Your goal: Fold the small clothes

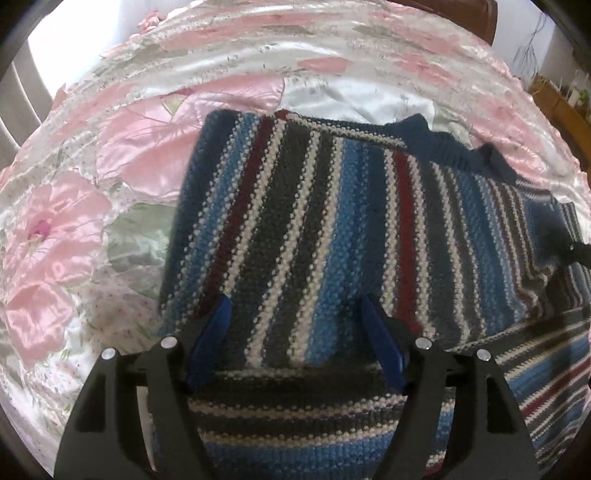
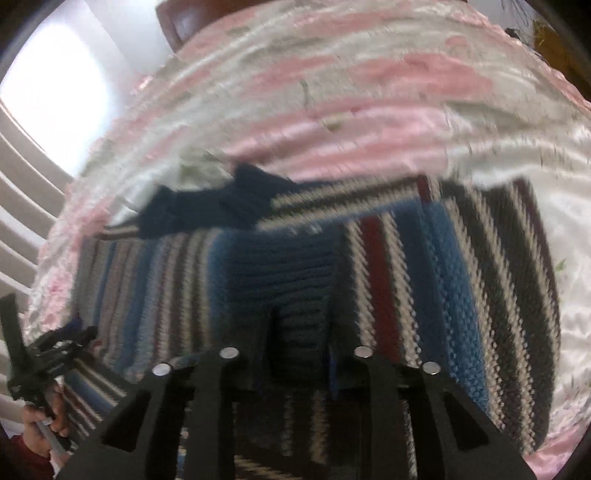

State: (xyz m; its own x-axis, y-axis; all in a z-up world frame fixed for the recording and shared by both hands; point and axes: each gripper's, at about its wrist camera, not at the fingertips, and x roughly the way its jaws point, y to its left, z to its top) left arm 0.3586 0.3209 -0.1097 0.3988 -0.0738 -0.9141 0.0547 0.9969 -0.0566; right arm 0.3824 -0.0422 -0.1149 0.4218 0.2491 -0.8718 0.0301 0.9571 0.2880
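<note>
It was a home bedroom: a pink floral satin bedspread (image 1: 110, 155) covered the bed, a brown wooden headboard (image 2: 177, 26) at twelve o'clock.

Daylight floods in from a blown-out window (image 2: 51, 70) at ten o'clock, putting glare on the satin bedspread (image 1: 147, 155). The right wrist view is smeared by motion blur; the left is sharper. Both bend strongly toward dark rims.
</note>
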